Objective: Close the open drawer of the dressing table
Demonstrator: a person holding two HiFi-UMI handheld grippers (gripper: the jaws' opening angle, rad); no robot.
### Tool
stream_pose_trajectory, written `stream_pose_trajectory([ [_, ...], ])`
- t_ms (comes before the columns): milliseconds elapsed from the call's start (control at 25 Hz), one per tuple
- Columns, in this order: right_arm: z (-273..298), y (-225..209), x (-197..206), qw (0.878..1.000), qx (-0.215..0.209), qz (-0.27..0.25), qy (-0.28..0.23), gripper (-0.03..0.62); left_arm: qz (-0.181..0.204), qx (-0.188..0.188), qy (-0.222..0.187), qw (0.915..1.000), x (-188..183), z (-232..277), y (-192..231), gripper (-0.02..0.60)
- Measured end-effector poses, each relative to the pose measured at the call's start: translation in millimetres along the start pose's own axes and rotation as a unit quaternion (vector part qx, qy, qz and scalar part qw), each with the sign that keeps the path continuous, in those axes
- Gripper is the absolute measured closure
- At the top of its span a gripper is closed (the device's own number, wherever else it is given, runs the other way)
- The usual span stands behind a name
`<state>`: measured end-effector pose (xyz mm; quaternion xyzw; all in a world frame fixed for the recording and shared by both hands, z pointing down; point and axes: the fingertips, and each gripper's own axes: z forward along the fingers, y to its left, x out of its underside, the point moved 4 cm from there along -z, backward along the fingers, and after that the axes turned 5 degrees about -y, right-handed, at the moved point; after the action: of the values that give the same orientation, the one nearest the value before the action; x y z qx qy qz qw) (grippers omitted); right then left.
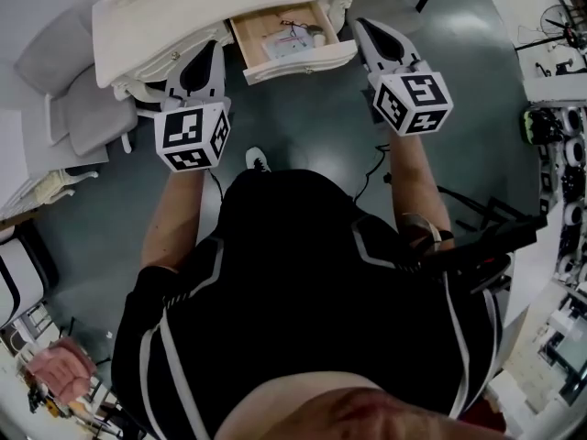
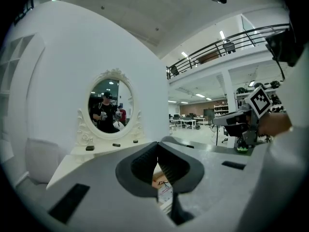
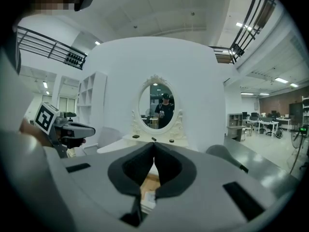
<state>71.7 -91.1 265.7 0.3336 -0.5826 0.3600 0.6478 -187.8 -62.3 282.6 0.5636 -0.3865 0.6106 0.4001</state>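
The white dressing table (image 1: pixel 174 16) stands at the top of the head view, its wooden drawer (image 1: pixel 286 37) pulled out, with papers and small items inside. My left gripper (image 1: pixel 213 48) is shut and empty, just left of the drawer's front near the table edge. My right gripper (image 1: pixel 364 26) is also shut and empty, just right of the drawer. In the left gripper view the closed left gripper (image 2: pixel 157 146) points at the table, and the drawer (image 2: pixel 163 186) shows below the pads. The right gripper (image 3: pixel 154 145) faces the oval mirror (image 3: pixel 158 105), with the drawer (image 3: pixel 147 187) beneath it.
A grey upholstered stool (image 1: pixel 71 94) sits left of the table. A grey chair (image 3: pixel 229 156) stands to the right of it. One shoe (image 1: pixel 258 160) and cables (image 1: pixel 371 168) show on the dark floor. Shelves and equipment (image 1: pixel 555 136) line the right side.
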Motion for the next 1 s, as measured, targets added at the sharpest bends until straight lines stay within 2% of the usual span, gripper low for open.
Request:
stream_pose_trajectory([
  [240, 37, -12, 73, 0.998, 0.041, 0.026, 0.05, 0.562, -0.013, 0.057, 0.075, 0.9955, 84, 31, 19, 0.577],
  [360, 51, -21, 126, 0.994, 0.066, 0.031, 0.082, 0.56, 0.0, 0.072, 0.119, 0.9903, 142, 49, 21, 0.575],
  [520, 62, -34, 204, 0.987, 0.069, 0.037, 0.141, 0.533, 0.027, 0.076, 0.184, 0.9796, 215, 66, 14, 0.573],
  [680, 61, -52, 277, 0.976, 0.071, 0.059, 0.198, 0.503, 0.036, 0.078, 0.251, 0.9642, 277, 75, 7, 0.507],
  [880, 60, -73, 340, 0.96, 0.051, 0.07, 0.266, 0.469, 0.047, 0.075, 0.303, 0.9488, 321, 86, -1, 0.45],
  [1000, 59, -83, 363, 0.951, 0.039, 0.074, 0.298, 0.459, 0.05, 0.068, 0.329, 0.9405, 336, 90, -6, 0.441],
])
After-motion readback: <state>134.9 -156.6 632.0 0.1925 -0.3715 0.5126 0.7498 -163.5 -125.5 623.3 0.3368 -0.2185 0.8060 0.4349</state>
